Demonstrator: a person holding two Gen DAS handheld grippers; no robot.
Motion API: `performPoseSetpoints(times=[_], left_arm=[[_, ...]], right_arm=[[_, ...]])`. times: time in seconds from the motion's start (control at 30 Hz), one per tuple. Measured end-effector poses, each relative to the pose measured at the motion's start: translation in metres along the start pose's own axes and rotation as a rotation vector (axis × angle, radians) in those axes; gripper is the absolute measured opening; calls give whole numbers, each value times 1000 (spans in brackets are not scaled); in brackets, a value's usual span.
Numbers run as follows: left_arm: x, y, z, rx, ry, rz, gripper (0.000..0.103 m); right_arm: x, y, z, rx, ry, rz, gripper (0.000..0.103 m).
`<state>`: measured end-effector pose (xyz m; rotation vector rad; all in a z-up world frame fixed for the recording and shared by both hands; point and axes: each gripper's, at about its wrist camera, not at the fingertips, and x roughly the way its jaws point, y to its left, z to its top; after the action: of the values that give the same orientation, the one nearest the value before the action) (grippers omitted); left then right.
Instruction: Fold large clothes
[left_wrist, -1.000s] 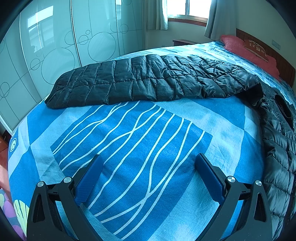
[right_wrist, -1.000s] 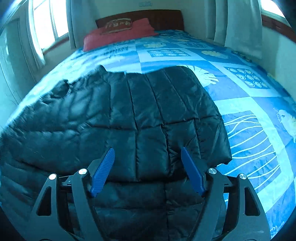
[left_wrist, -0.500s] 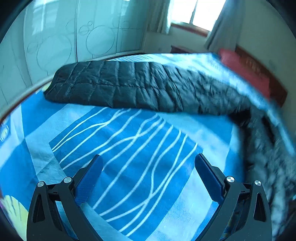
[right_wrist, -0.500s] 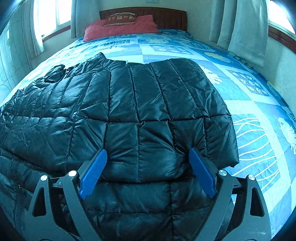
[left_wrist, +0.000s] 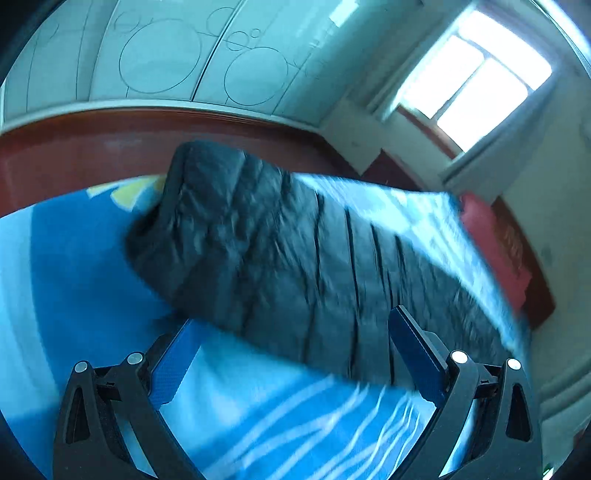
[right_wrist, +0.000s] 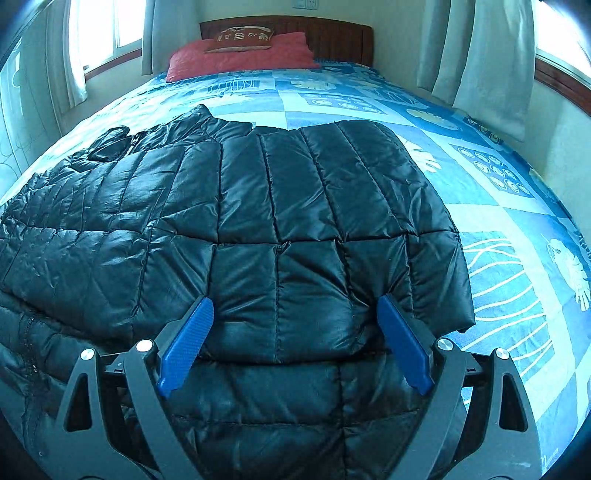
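A bedroom: we work on a bed (right_wrist: 491, 177) with a blue patterned cover, a red pillow (right_wrist: 240, 55) at its headboard and curtained windows on both sides. Our right hand-held gripper (right_wrist: 295, 347) hovers released over the black quilted jacket (right_wrist: 258, 221); its jaws have just been opening and now stand wide above a folded-over panel, pressing on nothing. The jacket lies spread across the bed, its collar toward the pillow. Our left hand-held gripper (left_wrist: 291, 354), also released and empty, points at the jacket's outstretched sleeve (left_wrist: 266, 251), which runs toward the bed's edge near a wardrobe (left_wrist: 159, 55); this view is blurred. We judge one side already folded in. The next move calls for clamping the sleeve near its cuff and drawing it across the body.
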<state>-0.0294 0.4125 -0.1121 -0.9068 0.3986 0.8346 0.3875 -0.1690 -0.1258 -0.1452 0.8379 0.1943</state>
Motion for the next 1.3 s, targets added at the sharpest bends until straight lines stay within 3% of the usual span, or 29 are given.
performPoseSetpoints(times=[0.13, 0.2, 0.23, 0.33, 0.47, 0.63, 0.87, 0.97, 1.13, 1.3], left_arm=[[2, 12, 11, -108, -48, -63, 97], [2, 11, 13, -122, -59, -25, 62], [6, 13, 14, -138, -37, 6, 36], [10, 25, 14, -204, -44, -7, 21], [10, 14, 21, -162, -63, 31, 10], [2, -35, 26, -36, -115, 50, 8], [-21, -173, -7, 265, -145, -126, 8], [-25, -251, -47, 423, -117, -207, 8], [-19, -351, -127, 602, -20, -321, 8], [-8, -425, -210, 751, 64, -373, 8]], right_arm=[[-1, 1, 0, -3, -2, -6, 90], [-1, 0, 0, -3, -3, -6, 90], [-1, 0, 0, -4, -3, -7, 90], [-1, 0, 0, -3, -2, -4, 90], [-1, 0, 0, -4, -3, -5, 90], [-1, -1, 1, -10, -8, -13, 90], [-1, 0, 1, -8, -11, -11, 90], [-1, -2, 1, -2, -12, -5, 90], [-2, -1, 0, 2, -13, -5, 90], [1, -5, 1, 8, -14, 3, 90]])
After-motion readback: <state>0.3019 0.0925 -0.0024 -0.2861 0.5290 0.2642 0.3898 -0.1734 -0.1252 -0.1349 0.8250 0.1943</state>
